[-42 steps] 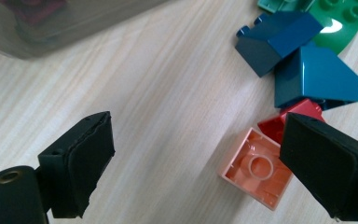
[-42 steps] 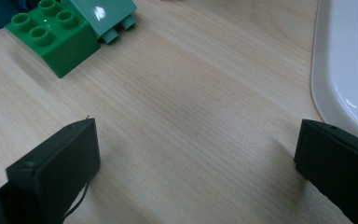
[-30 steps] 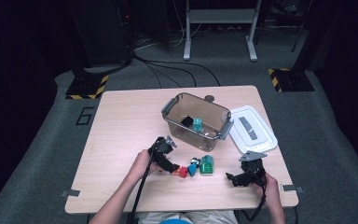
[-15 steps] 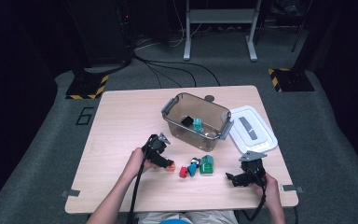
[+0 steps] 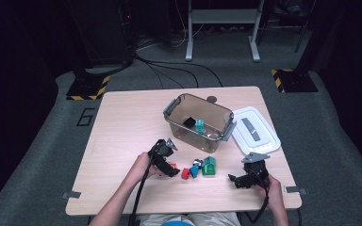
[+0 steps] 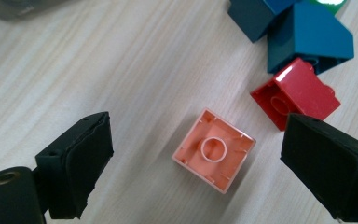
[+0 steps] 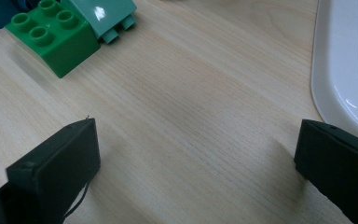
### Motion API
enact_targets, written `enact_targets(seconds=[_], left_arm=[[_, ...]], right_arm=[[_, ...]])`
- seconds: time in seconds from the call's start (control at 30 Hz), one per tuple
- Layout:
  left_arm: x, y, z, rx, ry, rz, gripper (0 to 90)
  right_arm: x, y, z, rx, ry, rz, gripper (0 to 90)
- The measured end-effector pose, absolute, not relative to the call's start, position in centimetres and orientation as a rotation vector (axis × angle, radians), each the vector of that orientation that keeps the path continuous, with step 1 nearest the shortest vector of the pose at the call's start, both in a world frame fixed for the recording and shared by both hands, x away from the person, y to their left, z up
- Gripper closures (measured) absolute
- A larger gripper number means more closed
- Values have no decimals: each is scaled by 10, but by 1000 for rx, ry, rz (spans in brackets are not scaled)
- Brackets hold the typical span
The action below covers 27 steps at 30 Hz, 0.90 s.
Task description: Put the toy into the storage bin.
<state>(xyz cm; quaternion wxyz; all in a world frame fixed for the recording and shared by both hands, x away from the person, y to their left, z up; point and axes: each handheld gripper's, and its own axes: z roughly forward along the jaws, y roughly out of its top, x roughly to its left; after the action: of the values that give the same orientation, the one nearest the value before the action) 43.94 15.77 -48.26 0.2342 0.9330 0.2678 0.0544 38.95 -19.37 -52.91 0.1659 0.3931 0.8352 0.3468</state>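
My left claw (image 6: 205, 154) has just been opening and stands wide, the salmon brick (image 6: 213, 150) lying hollow side up on the table (image 6: 121, 70) between its jaws, untouched, so I can close squarely on it. My right claw (image 7: 196, 158) waits open over bare wood.

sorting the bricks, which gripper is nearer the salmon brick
Left. The left gripper hangs over the salmon brick, open jaws either side of it, not touching. The right gripper sits well off, near the white lid.

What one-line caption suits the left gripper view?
Open left gripper poised over an upturned orange brick on the table, red brick beside it.
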Motion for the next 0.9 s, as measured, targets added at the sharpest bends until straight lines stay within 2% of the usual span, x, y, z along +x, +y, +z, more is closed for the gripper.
enact_targets(seconds=[0.13, 0.23, 0.3, 0.4, 0.9], left_arm=[[438, 158, -489, 2575, 733, 149, 126], [437, 158, -491, 2585, 712, 145, 229], [436, 159, -492, 2590, 709, 135, 363], [434, 159, -493, 2588, 690, 128, 477], [436, 164, -485, 2574, 690, 160, 489]], right_arm=[[389, -194, -529, 1120, 2378, 988, 0], [389, -194, -529, 1121, 2378, 988, 0], [389, -194, -529, 1120, 2378, 988, 0], [389, -194, -529, 1120, 2378, 988, 0], [390, -194, -529, 1120, 2379, 988, 0]])
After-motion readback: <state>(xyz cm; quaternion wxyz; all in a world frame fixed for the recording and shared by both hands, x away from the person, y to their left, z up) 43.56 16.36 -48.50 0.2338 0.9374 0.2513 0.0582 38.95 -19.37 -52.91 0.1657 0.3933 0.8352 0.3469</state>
